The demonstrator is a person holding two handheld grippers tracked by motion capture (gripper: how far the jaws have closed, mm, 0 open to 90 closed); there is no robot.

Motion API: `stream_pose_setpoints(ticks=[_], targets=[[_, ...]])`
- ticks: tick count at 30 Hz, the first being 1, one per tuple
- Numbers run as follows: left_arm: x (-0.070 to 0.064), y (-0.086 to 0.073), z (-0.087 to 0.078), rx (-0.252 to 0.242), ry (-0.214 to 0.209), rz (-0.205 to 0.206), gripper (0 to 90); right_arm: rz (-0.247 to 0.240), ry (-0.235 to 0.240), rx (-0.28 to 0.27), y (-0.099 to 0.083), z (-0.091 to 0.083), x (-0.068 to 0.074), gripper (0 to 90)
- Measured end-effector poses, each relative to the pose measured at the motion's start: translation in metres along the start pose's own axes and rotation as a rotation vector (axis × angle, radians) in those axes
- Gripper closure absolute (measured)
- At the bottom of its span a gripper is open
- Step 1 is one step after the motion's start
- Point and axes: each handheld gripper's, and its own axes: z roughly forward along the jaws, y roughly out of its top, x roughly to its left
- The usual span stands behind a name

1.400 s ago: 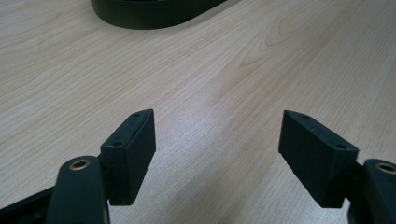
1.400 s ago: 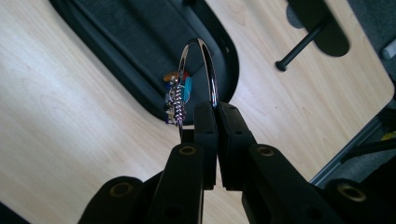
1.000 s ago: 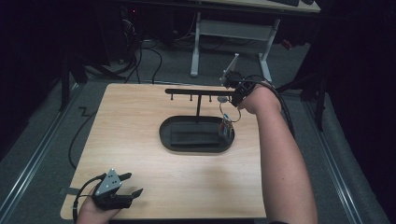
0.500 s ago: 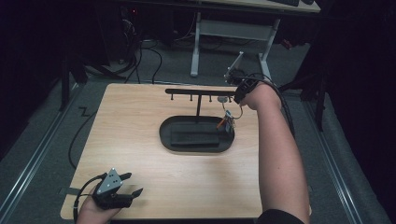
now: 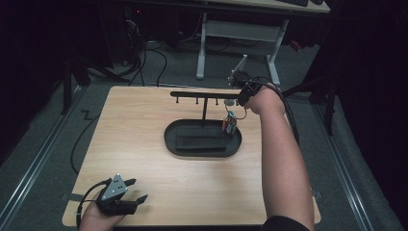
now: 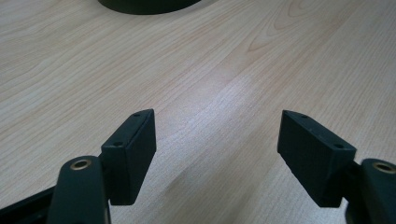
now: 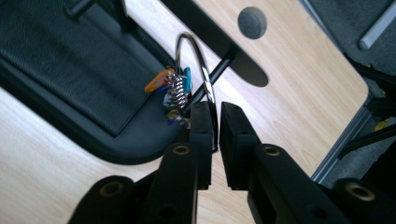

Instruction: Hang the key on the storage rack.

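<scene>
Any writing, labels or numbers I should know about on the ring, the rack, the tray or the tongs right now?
None can be read.
Metal ring with small coloured tags, held in the right tongs: no print shows on the tags.
Black rack and black tray: plain, no label.
Left tongs, open over the bare wooden table: only screw holes, no marking.

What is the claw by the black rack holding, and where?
The right claw pinches a silver ring of colourful clips by the ring's lower end. The left claw is open, holding nothing.
</scene>
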Motion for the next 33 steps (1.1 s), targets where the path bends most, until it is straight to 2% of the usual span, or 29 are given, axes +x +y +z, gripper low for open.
stream_pose_setpoints(ticks=[1, 2, 3, 7, 19, 24, 25, 29, 33], targets=[[0.0, 0.0, 0.0, 0.001, 0.001, 0.001, 28.6, 0.016, 0.001, -0.001, -0.001, -0.001, 0.0, 83.6], [0.0, 0.0, 0.001, 0.001, 0.002, 0.001, 28.5, 0.002, 0.003, -0.014, -0.001, -0.002, 0.0, 83.6], [0.0, 0.0, 0.001, -0.002, 0.006, 0.002, 28.4, 0.019, 0.005, -0.011, -0.002, -0.002, 0.001, 83.6], [-0.001, 0.0, 0.001, -0.006, 0.008, 0.003, 28.2, 0.009, 0.01, -0.026, -0.007, -0.004, 0.003, 82.1], [-0.005, 0.002, 0.002, 0.002, -0.003, 0.017, 27.7, 0.03, 0.043, -0.065, -0.022, -0.01, 0.016, 80.1], [-0.006, 0.002, 0.003, -0.008, 0.002, 0.019, 27.3, 0.034, 0.054, -0.09, -0.032, -0.011, 0.02, 76.0], [-0.005, 0.002, 0.002, -0.005, 0.001, 0.02, 27.2, 0.047, 0.062, -0.095, -0.036, -0.01, 0.021, 75.4], [-0.004, 0.001, 0.002, -0.006, 0.004, 0.02, 26.8, 0.06, 0.082, -0.123, -0.05, -0.006, 0.025, 68.5], [-0.004, 0.002, 0.002, -0.005, 0.008, 0.016, 26.5, 0.085, 0.087, -0.151, -0.07, 0.0, 0.035, 54.1]])
